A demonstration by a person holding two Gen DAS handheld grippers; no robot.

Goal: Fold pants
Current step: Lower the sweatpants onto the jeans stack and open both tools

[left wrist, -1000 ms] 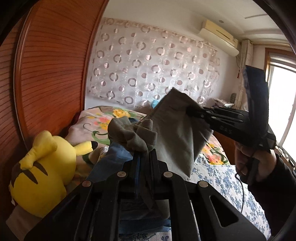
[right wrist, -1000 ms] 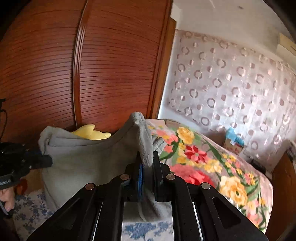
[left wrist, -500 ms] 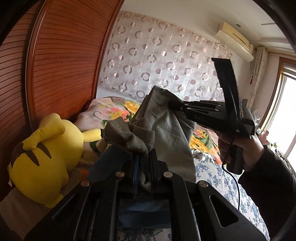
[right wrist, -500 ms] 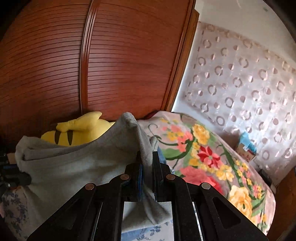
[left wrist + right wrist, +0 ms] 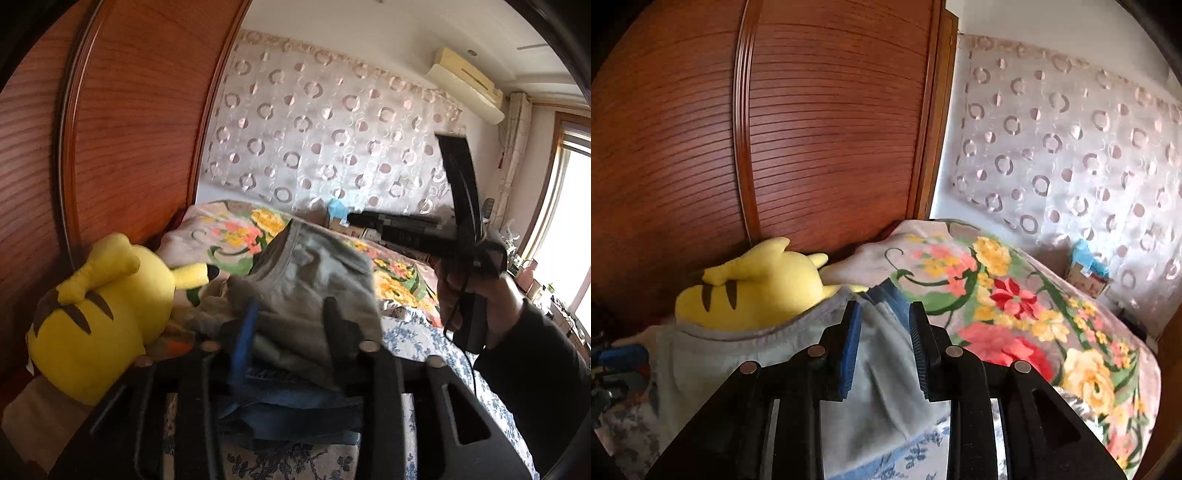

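Note:
The grey pants (image 5: 314, 280) lie in a loose folded heap on a stack of blue jeans (image 5: 288, 406) on the bed. My left gripper (image 5: 291, 325) hovers right over the heap; its jaws are opening, with grey cloth lying slack between them and no pad pressing on it. In the right wrist view the grey pants (image 5: 738, 369) spread below my right gripper (image 5: 885, 325), whose jaws are also opening, free of the cloth. From the left wrist view the right gripper (image 5: 354, 219) hangs above the heap, held by a hand (image 5: 458, 291).
A yellow plush toy (image 5: 99, 314) sits against the ribbed wooden wardrobe (image 5: 812, 147) left of the stack. A floral blanket (image 5: 1015, 302) covers the bed behind, and a blue-flowered sheet (image 5: 413, 339) lies to the right. A curtain with rings hangs at the back.
Both grippers have let go of the grey pants, which dropped from hanging between them onto the jeans stack. Both pairs of jaws have parted, and the right gripper now hangs clear of the cloth.

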